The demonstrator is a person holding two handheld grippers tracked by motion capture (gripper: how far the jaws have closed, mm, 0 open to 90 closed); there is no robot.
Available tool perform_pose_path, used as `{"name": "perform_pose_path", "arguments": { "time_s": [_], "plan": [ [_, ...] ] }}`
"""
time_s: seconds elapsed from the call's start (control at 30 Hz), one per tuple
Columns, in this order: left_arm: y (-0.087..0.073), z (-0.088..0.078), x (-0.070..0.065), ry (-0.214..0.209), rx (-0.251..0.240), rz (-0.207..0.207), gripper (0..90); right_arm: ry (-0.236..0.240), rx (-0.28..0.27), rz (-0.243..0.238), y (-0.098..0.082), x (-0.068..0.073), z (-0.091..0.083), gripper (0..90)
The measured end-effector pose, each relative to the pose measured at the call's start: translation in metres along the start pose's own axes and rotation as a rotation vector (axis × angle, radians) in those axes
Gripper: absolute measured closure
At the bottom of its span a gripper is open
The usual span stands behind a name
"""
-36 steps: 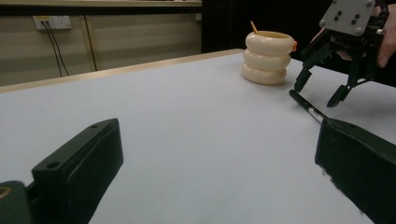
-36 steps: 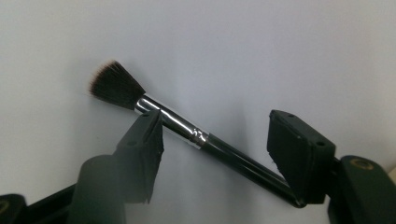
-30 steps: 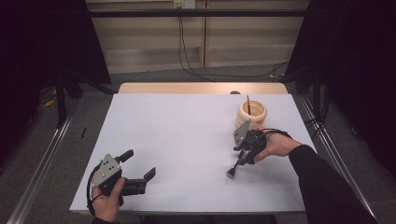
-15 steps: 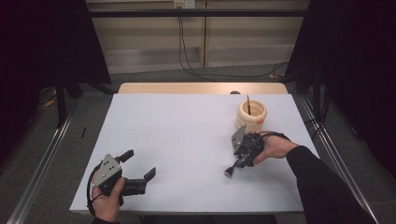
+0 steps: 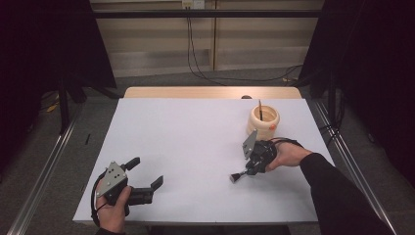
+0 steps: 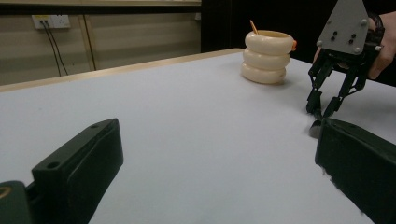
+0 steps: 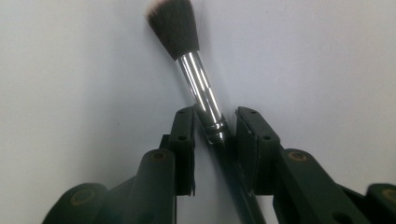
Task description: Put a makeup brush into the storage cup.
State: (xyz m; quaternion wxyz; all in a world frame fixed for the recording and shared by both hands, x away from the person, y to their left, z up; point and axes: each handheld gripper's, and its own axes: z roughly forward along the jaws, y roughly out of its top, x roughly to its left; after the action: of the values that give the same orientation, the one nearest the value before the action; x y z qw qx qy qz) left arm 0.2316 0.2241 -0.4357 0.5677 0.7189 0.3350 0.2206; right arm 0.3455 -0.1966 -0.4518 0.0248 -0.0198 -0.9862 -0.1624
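Note:
A makeup brush (image 7: 198,81) with dark bristles and a silver ferrule is clamped by its handle in my right gripper (image 7: 215,126). In the high view that right gripper (image 5: 250,165) is at the table's right, just in front of a cream ribbed holder (image 5: 263,122). The brush (image 5: 236,177) points down and left with its bristles close to the white surface. A thin stick stands in the holder. My left gripper (image 5: 145,172) rests at the near left with its jaws wide open and nothing between them. From the left gripper view, the right gripper (image 6: 327,105) and the holder (image 6: 267,56) show beyond my left gripper (image 6: 219,154).
The white table top (image 5: 195,137) has a bare wooden strip along its far edge. Metal rails run along the floor on both sides. Cables hang from a wall socket behind the table.
My right gripper has shifted a little to the left with the brush held in it. The left gripper has stayed where it was.

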Motion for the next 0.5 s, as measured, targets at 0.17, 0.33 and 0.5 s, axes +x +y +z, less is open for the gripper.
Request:
{"name": "perform_pose_path", "arguments": {
  "time_s": [0.17,0.33,0.5],
  "plan": [
    [-0.0002,0.0001,0.0003,0.001,-0.002,-0.002,1.2,-0.004,-0.007,0.018,-0.0006,-0.0029,-0.0002,78.6],
    [0.0000,-0.0003,-0.0002,0.004,0.001,0.001,1.2,-0.005,0.002,0.045,0.0004,-0.0027,-0.0004,79.1],
    [-0.0001,-0.0003,0.0000,-0.001,0.001,-0.002,1.2,-0.024,-0.012,0.052,-0.0012,-0.0011,-0.0004,79.3]
  ]
}}
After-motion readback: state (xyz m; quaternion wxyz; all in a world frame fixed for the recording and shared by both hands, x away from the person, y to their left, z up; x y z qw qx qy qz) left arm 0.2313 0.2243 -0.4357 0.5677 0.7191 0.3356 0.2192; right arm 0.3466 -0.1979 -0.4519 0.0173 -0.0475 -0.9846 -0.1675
